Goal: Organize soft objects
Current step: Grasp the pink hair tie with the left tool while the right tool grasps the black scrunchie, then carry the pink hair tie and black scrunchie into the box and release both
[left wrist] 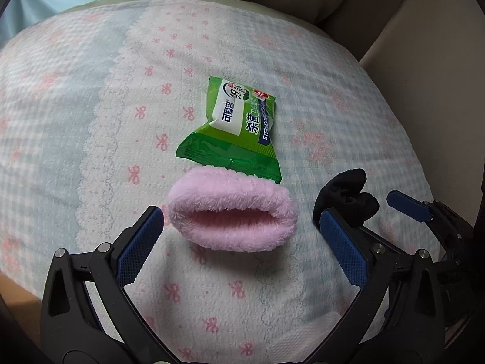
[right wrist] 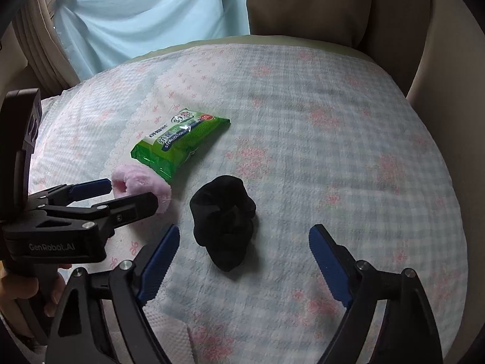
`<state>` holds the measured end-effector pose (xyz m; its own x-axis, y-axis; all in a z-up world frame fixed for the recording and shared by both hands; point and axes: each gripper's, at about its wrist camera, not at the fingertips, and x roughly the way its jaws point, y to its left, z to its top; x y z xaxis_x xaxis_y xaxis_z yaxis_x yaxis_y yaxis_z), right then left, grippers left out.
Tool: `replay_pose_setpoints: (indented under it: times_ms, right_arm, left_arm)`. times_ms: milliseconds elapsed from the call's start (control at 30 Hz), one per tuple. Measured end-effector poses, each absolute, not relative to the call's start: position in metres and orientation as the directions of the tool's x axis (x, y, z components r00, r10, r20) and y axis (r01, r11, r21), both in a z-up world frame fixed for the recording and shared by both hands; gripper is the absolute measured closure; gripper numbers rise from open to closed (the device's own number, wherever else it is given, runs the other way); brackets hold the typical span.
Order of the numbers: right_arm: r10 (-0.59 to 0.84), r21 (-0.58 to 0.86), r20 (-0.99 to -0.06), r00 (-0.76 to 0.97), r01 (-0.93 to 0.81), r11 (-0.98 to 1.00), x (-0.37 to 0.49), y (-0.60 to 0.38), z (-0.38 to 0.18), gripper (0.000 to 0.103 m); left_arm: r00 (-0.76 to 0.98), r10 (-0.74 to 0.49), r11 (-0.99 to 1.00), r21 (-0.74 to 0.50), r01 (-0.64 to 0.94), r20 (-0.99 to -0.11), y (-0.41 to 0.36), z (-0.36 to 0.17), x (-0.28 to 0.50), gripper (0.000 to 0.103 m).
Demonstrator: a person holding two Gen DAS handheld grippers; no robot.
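A fluffy pink sock roll [left wrist: 232, 212] lies on the quilt, touching the near end of a green wet-wipe pack [left wrist: 235, 127]. My left gripper [left wrist: 242, 218] is open, its fingers on either side of the pink roll, not closed on it. A balled black sock [right wrist: 224, 221] lies to the right of the pink roll [right wrist: 139, 185]. My right gripper [right wrist: 244, 236] is open and empty, its fingers on either side of the black sock's near end. The black sock also shows in the left wrist view [left wrist: 345, 197], and the green pack in the right wrist view [right wrist: 178, 145].
Everything lies on a pale blue checked quilt with pink bows [left wrist: 91, 121]. A beige cushion and wall [right wrist: 318, 3] stand behind it. A light blue curtain [right wrist: 145, 12] hangs at the back left. The quilt's right part [right wrist: 363, 151] is bare.
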<state>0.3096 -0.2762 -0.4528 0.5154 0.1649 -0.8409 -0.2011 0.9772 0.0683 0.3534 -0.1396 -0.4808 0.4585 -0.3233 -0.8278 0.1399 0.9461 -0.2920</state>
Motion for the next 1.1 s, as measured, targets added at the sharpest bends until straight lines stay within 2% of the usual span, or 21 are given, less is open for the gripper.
replay_pose_setpoints:
  times_ms: [100,167,233,267,300,367,533,700,833,1100]
  right_arm:
    - [0.172,0.064,-0.837,0.520,-0.220,0.973,0.316,-0.272,-0.471,0.028]
    - [0.180,0.065,-0.834,0.522,-0.231,0.971,0.319,-0.269,-0.479,0.032]
    - [0.180,0.056,-0.830,0.527,-0.242,0.969,0.322,-0.266,-0.483,0.038]
    - [0.180,0.051,-0.829,0.530,-0.249,0.967,0.323,-0.264,-0.484,0.042]
    - [0.177,0.044,-0.827,0.533,-0.253,0.966,0.324,-0.263,-0.485,0.044]
    - [0.178,0.036,-0.822,0.541,-0.262,0.964,0.325,-0.261,-0.484,0.054]
    - [0.172,0.017,-0.814,0.555,-0.273,0.962,0.325,-0.257,-0.481,0.068]
    - [0.179,0.026,-0.815,0.552,-0.274,0.961,0.324,-0.254,-0.481,0.074]
    - [0.179,0.032,-0.813,0.554,-0.264,0.964,0.323,-0.254,-0.480,0.075]
    - [0.174,0.036,-0.802,0.572,-0.245,0.969,0.315,-0.256,-0.469,0.078]
  left_arm:
    - [0.472,-0.329,0.943,-0.305,0.131,-0.818,-0.139,-0.487,0.358,0.003]
    - [0.479,-0.327,0.944,-0.301,0.132,-0.815,-0.140,-0.489,0.360,0.008]
    - [0.472,-0.330,0.944,-0.297,0.145,-0.818,-0.142,-0.491,0.363,0.022]
    - [0.468,-0.325,0.946,-0.288,0.151,-0.822,-0.144,-0.492,0.364,0.026]
    - [0.469,-0.316,0.949,-0.274,0.156,-0.825,-0.145,-0.492,0.365,0.028]
    - [0.480,-0.305,0.952,-0.259,0.161,-0.823,-0.146,-0.491,0.366,0.029]
    - [0.491,-0.302,0.953,-0.261,0.151,-0.817,-0.145,-0.489,0.366,0.038]
    - [0.502,-0.297,0.955,-0.256,0.151,-0.813,-0.142,-0.486,0.363,0.053]
    - [0.509,-0.299,0.954,-0.256,0.154,-0.807,-0.140,-0.483,0.360,0.061]
    - [0.523,-0.300,0.954,-0.245,0.173,-0.798,-0.142,-0.468,0.347,0.063]
